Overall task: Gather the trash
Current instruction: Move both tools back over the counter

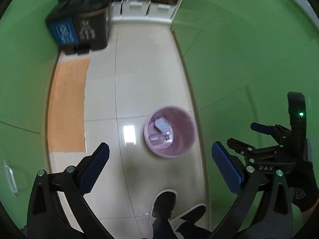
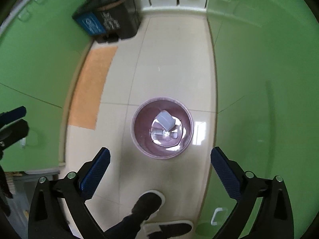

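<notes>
Two grippers hung high over a narrow strip of glossy cream floor tile (image 2: 169, 59), both aimed steeply down, each with its blue-padded jaws spread wide and nothing between them. The left gripper (image 1: 159, 169) looked down past its fingers at a pink wastebasket (image 1: 180, 149) standing on the tile close to the green cabinet fronts (image 1: 249, 49) on the right side of the aisle; the right gripper (image 2: 160, 171) hovered almost straight above the same basket. Inside the basket lay a small pale-lavender carton (image 2: 165, 120), tilted, resting on a clear plastic bottle (image 2: 162, 134) lying on its side at the bottom. Green cabinet doors lined both sides of the aisle, with thin dark seams between the panels, and a white handle (image 2: 216, 216) showed low on the right-hand run. An orange mat (image 2: 91, 87) lay flat along the left edge of the floor, well apart from the basket. At the far end stood a dark two-compartment pedal bin (image 1: 79, 29) with a blue label on one half, beside white storage boxes (image 1: 143, 10) tucked under a white shelf. A bright ceiling-light reflection (image 1: 129, 134) sat on the tile just beside the basket. The person's dark shoes (image 1: 165, 203) with white soles stood on the tile below the grippers, and a black-gloved hand (image 1: 303, 189) held the right gripper's handle in the left wrist view.
</notes>
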Available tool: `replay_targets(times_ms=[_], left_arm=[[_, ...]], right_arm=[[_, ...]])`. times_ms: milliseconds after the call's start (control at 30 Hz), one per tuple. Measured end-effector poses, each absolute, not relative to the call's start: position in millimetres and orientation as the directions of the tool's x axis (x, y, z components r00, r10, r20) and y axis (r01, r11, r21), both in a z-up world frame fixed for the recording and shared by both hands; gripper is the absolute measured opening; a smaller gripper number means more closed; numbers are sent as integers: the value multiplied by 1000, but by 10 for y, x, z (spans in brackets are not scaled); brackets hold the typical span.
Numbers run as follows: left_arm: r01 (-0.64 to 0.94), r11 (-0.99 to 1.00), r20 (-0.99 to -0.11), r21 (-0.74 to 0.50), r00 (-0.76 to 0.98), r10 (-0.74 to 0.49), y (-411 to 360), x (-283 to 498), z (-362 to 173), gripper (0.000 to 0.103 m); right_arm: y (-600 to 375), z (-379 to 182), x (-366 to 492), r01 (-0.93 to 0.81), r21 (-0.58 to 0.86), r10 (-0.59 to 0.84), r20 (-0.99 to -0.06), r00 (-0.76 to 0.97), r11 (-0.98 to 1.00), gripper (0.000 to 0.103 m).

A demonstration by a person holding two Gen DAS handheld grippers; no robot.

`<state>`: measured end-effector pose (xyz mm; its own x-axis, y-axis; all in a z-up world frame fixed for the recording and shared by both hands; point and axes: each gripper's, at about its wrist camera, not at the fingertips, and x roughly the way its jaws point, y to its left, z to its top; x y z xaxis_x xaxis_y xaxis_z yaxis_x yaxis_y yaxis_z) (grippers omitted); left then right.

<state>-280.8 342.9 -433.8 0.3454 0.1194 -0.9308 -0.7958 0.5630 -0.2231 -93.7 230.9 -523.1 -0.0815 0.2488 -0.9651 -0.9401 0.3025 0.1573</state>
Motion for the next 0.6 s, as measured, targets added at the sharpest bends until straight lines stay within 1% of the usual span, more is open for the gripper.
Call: replay_targets(times_ms=[167,333,400,467,600], left_arm=[[-761,619,-906,-193,381,185,3267,-2748,-3277,100],[-744,630,-887,-222,423,187,3156,-2712,-2381,100],[-724,658,-876,-209,437,203,3050,-2640,-1990,100],[-698,692,-868,-183,445,220,2937,-2534,-1700,100],[-647,743,-842,-169,487,233,2698,-2340,-1209,100]], right_arm=[[2074,-4064,-934,-929,182,327,-942,-71,323,97],[1779,-2988,-833,-919,201,412,-910,-47,338,97],[1582,-2536,-751,-915,197,456,-890,-16,352,97],[1402,-2226,-658,-912,191,486,-874,11,363,97],[934,-1657,-481,-902,152,527,-845,94,405,97]])
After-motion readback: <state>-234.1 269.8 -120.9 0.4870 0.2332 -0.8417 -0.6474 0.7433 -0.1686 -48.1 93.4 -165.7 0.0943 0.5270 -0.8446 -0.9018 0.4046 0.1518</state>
